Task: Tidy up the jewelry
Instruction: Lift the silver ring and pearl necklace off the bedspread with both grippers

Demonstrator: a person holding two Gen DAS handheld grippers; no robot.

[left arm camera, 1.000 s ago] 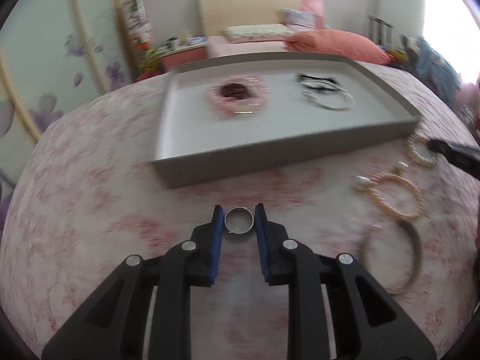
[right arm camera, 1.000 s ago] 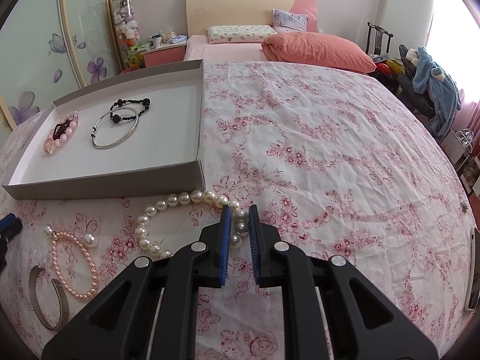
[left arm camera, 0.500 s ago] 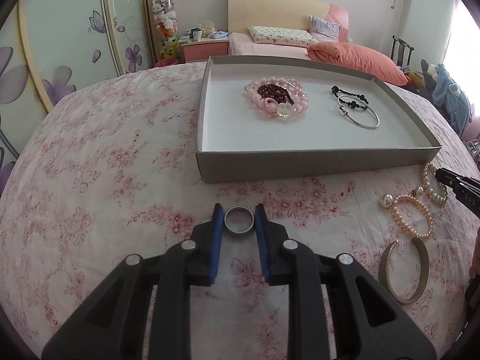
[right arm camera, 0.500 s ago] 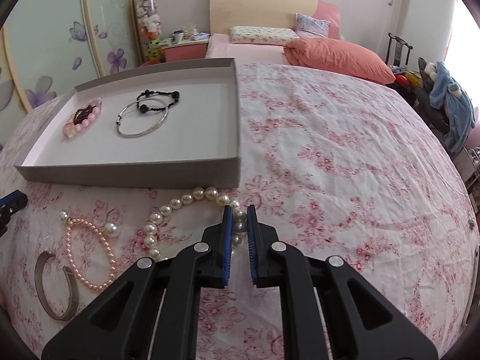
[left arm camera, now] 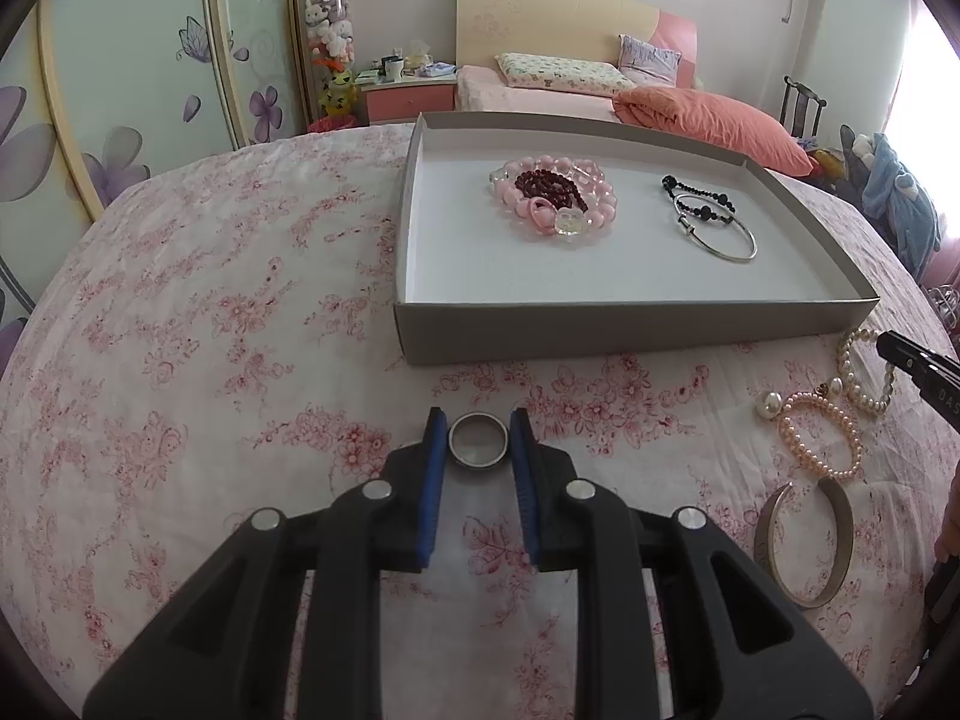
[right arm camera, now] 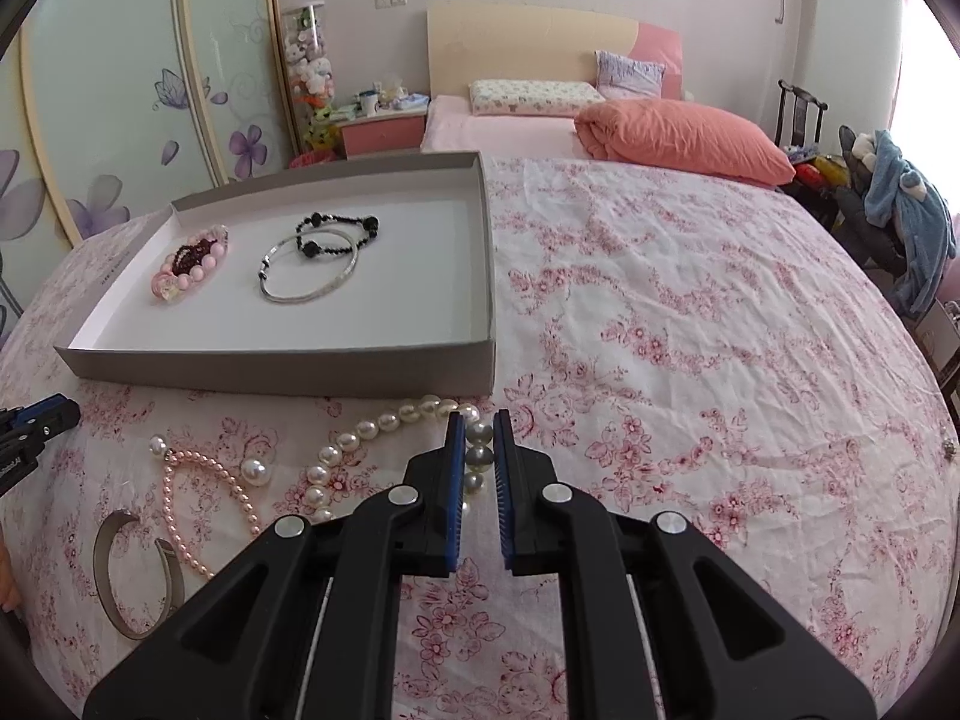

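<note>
My left gripper point(left arm camera: 478, 444) is shut on a silver ring point(left arm camera: 478, 447), held just above the flowered bedspread in front of the grey tray point(left arm camera: 630, 333). The tray holds a pink bead bracelet point(left arm camera: 555, 195), a dark red bead bracelet, a black bead bracelet point(left arm camera: 696, 201) and a silver bangle point(left arm camera: 717, 234). My right gripper point(right arm camera: 478, 450) is shut on the white pearl necklace point(right arm camera: 384, 423), which lies on the bedspread in front of the tray point(right arm camera: 288, 369). A pink pearl bracelet point(right arm camera: 207, 507) and a metal cuff point(right arm camera: 129, 576) lie to its left.
The bedspread point(left arm camera: 198, 324) slopes off at left and right. A salmon duvet point(right arm camera: 678, 141), pillows and a nightstand point(right arm camera: 384, 129) stand behind the tray. A chair with blue clothes point(right arm camera: 900, 222) is at the far right. The left gripper's tip point(right arm camera: 39, 420) shows at the left edge.
The left gripper with the ring has swung left and back, so the tray now sits further right. The right gripper has stayed shut on the pearl necklace and shifted a little left.
</note>
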